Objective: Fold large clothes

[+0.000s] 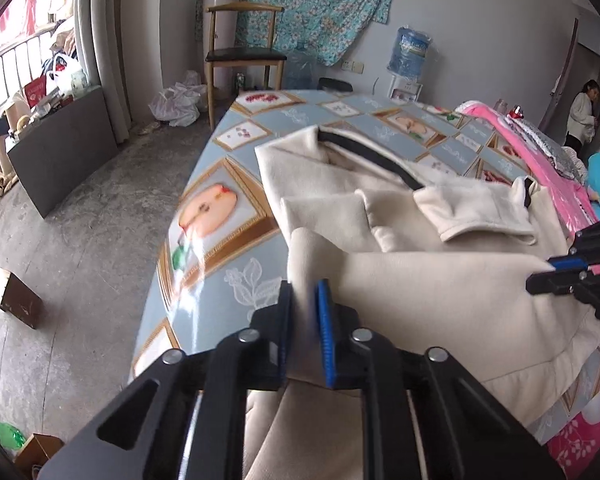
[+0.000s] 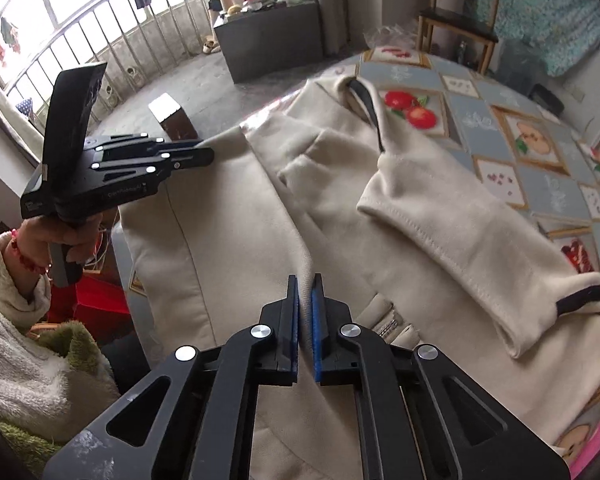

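Note:
A large cream coat [image 1: 440, 300] with black collar trim lies spread on the table's patterned cloth [image 1: 220, 216], one sleeve [image 2: 460, 240] folded across its front. In the left wrist view a raised fold of the coat's near edge is pinched between the pads of my left gripper [image 1: 304, 308], which is shut on it. In the right wrist view the same left gripper [image 2: 206, 152] grips the coat's left edge, held by a hand [image 2: 56, 236]. My right gripper [image 2: 306, 300] is shut, with the coat's front edge running in between its pads; the right gripper [image 1: 540, 278] also shows at the coat's right side.
A pink cloth [image 1: 540, 160] and other bedding lie at the table's far right. Beyond the table stand a wooden chair [image 1: 244, 56] and a water jug [image 1: 408, 52]. A dark cabinet [image 1: 64, 152] and a box [image 1: 10, 296] are on the floor at the left. A person [image 1: 582, 116] stands in the doorway.

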Tool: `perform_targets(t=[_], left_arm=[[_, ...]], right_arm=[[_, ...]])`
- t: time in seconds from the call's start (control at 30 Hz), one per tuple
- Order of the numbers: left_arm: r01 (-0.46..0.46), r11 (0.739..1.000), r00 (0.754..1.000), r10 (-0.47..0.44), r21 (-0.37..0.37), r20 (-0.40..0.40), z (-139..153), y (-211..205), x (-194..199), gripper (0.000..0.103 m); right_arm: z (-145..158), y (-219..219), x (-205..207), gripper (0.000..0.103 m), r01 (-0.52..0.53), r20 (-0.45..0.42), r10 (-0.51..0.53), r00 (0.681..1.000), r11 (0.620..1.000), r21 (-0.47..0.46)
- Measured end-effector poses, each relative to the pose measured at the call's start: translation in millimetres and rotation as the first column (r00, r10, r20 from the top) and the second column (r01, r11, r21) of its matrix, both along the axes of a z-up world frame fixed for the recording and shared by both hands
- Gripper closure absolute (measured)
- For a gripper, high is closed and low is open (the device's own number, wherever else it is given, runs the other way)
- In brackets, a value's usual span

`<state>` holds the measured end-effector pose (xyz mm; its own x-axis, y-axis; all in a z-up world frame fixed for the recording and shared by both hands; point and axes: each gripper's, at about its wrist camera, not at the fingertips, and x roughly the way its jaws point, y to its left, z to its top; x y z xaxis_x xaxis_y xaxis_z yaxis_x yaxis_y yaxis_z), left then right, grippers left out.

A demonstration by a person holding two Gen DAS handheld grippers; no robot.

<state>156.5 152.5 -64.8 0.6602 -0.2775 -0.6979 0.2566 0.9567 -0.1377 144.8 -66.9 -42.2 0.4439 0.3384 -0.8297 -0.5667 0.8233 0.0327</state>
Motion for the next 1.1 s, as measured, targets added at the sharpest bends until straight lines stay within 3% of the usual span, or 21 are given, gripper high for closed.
perform_targets(t=[0.1, 0.23, 0.3, 0.4, 0.53, 0.67, 0.83, 0.93, 1.03, 1.07, 1.1], left_arm=[[-0.006, 1.000, 1.000, 0.006, -0.019, 0.003, 7.4, 4.0, 1.6, 0.091], [-0.013, 1.000, 0.997, 0.014, 0.013, -0.080, -4.4, 0.8, 13.0, 0.085], [-0.019, 1.000, 0.995, 0.021, 0.025, -0.096, -9.5, -0.1, 15.1, 0.084], [-0.031, 0.999, 0.995, 0.033, 0.022, -0.092, -10.1, 1.1, 14.4, 0.084], [-0.039, 0.999, 0.995, 0.040, 0.016, -0.090, -11.5, 3.6, 12.8, 0.085], [-0.039, 0.999, 0.996, 0.041, 0.028, -0.084, -11.1, 2.5, 12.7, 0.086], [-0.041, 0.998, 0.996, 0.045, 0.040, -0.083, -11.7, 1.9, 12.4, 0.086], [-0.047, 0.998, 0.995, 0.051, 0.045, -0.086, -11.7, 1.8, 13.1, 0.087], [-0.054, 0.997, 0.995, 0.059, 0.061, -0.083, -11.4, -0.4, 14.0, 0.088], [-0.056, 0.996, 0.995, 0.061, 0.066, -0.081, -11.6, -0.9, 13.8, 0.089], [-0.058, 0.996, 0.995, 0.063, 0.069, -0.080, -11.8, -1.3, 14.0, 0.089]], right_arm=[[-4.3, 1.8, 11.5, 0.098, 0.015, 0.018, -0.014, 1.000, 0.999, -0.031], [-50.9, -2.4, 20.2, 0.096, 0.044, -0.044, -0.049, 0.998, 0.994, -0.097], [-55.8, -6.2, 19.1, 0.087, 0.080, -0.035, -0.083, 0.996, 0.993, -0.085], [-34.5, -30.2, 9.8, 0.073, 0.170, -0.004, -0.170, 0.985, 0.985, -0.007], [-1.4, -95.3, -16.3, 0.060, 0.335, 0.035, -0.339, 0.940, 0.939, 0.081], [5.8, -168.2, -45.4, 0.049, 0.514, 0.042, -0.516, 0.855, 0.856, 0.056], [-12.7, -233.8, -72.8, 0.049, 0.660, 0.027, -0.660, 0.751, 0.751, -0.019], [-28.4, -248.0, -73.6, 0.049, 0.681, 0.001, -0.681, 0.732, 0.732, -0.023], [-42.6, -243.4, -65.5, 0.063, 0.681, -0.020, -0.681, 0.732, 0.732, -0.028], [-43.2, -242.1, -64.2, 0.071, 0.679, -0.017, -0.679, 0.734, 0.734, -0.016], [-41.2, -241.1, -65.3, 0.085, 0.682, -0.002, -0.682, 0.732, 0.732, -0.008]])
